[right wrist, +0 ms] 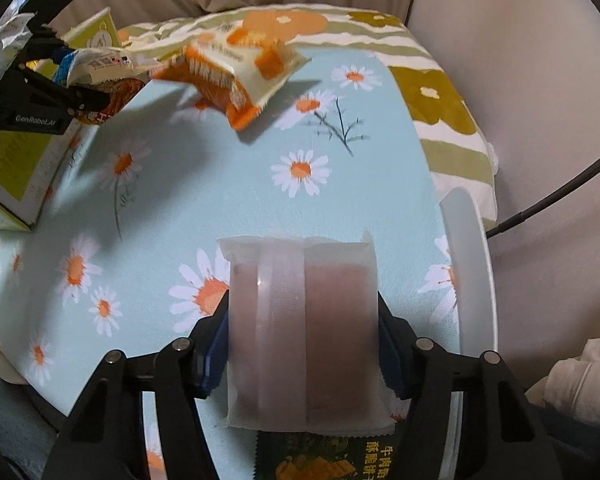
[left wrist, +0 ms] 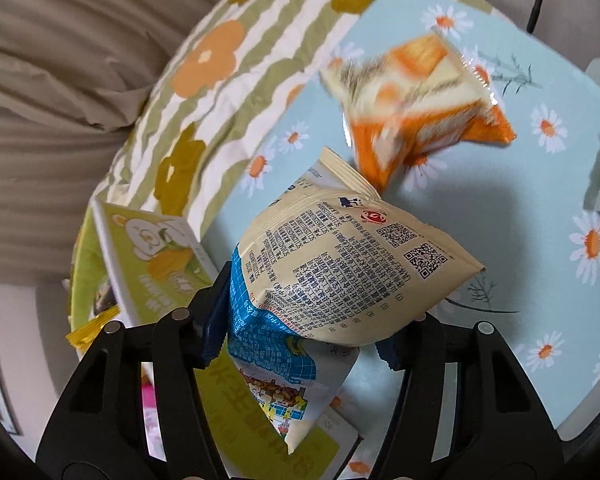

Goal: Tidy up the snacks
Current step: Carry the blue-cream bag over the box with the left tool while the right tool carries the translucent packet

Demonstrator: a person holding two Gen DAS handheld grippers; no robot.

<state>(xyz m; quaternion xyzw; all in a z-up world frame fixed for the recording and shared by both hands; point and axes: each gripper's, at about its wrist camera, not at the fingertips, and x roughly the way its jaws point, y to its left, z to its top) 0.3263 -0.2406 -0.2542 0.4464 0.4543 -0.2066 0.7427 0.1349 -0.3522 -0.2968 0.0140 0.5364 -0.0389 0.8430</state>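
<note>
My left gripper (left wrist: 300,340) is shut on a cream and blue snack bag (left wrist: 340,268) and holds it above the green box (left wrist: 148,256) at the table's left side. The same gripper and bag show in the right wrist view (right wrist: 60,80) at far left. My right gripper (right wrist: 302,344) is shut on a translucent white packet with a reddish-brown filling (right wrist: 304,328), just above the daisy cloth. An orange and white snack pack (left wrist: 416,112) lies at the far side of the table; it also shows in the right wrist view (right wrist: 236,68).
The table carries a light blue daisy cloth (right wrist: 180,184) over a green striped flower cloth (left wrist: 228,64). A dark green snack packet (right wrist: 320,460) lies under my right gripper. A white round rim (right wrist: 472,264) stands at the right. A black cable (right wrist: 548,200) runs at the far right.
</note>
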